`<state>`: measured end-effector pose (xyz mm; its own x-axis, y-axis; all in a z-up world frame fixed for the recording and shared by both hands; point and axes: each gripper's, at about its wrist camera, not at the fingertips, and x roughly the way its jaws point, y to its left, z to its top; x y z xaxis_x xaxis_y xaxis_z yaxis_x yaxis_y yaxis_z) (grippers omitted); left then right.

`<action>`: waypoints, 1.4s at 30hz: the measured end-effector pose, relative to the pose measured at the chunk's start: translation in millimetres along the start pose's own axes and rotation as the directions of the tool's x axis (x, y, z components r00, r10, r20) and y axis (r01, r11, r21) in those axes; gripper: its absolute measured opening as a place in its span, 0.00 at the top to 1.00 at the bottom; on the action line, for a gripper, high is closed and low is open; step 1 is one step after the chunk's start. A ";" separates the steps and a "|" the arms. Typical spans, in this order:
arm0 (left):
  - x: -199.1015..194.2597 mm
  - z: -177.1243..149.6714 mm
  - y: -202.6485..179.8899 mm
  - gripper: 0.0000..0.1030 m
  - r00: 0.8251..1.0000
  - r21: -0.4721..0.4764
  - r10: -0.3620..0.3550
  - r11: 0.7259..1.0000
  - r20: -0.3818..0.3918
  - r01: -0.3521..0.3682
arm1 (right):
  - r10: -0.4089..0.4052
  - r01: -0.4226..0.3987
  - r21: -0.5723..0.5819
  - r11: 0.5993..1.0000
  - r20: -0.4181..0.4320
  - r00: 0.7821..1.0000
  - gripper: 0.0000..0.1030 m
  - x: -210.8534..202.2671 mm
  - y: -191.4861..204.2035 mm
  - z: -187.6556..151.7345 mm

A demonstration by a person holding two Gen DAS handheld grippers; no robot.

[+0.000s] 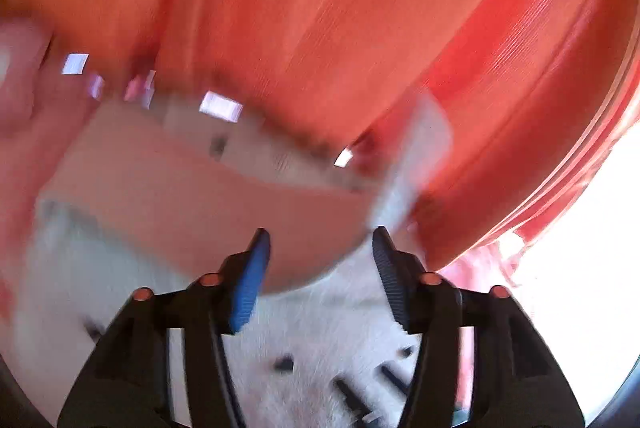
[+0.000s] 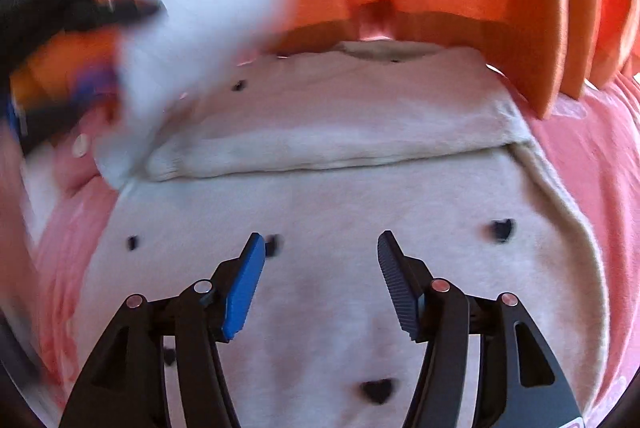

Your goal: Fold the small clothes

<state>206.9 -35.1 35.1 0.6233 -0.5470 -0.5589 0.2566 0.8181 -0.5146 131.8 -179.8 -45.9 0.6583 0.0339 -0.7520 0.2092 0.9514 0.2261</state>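
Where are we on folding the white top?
Done: one fold lies flat across the white top. In hand: on the far left a blurred flap is up in the air beside the left tool; its grip can't be made out. The right tool hovers open over the cloth. Left: lay that flap down, then the final folds.

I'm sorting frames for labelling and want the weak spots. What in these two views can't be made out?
- Left wrist view: motion blur smears the pale garment between the left tool fingers; its shape and any contact stay unclear.
- Right wrist view: the lifted white cloth flap at upper left is blurred, hiding what grips it.
- Right wrist view: the white garment with dark hearts is cut off below the right tool.
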 end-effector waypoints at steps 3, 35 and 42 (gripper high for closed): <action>-2.8 -27.7 35.4 0.50 0.994 -0.029 0.108 0.994 -0.034 -0.109 | -0.017 0.015 0.074 0.997 0.019 1.000 0.44 -2.7 -24.3 10.3; -8.5 -2.3 210.5 0.92 0.981 -0.499 0.186 0.856 0.053 -0.135 | -0.064 0.060 0.075 0.995 0.052 0.997 0.93 30.9 -40.8 69.5; -49.3 30.3 187.7 0.94 0.943 -0.378 0.263 0.910 0.205 -0.171 | 0.320 -0.264 -0.183 0.947 0.455 0.831 0.94 -108.6 23.7 140.2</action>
<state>246.8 150.8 -14.3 0.8065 -0.2644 -0.5288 -0.1523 0.7713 -0.6180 166.6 -203.9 127.9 0.9430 0.1931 -0.2711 -0.1079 0.9479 0.2996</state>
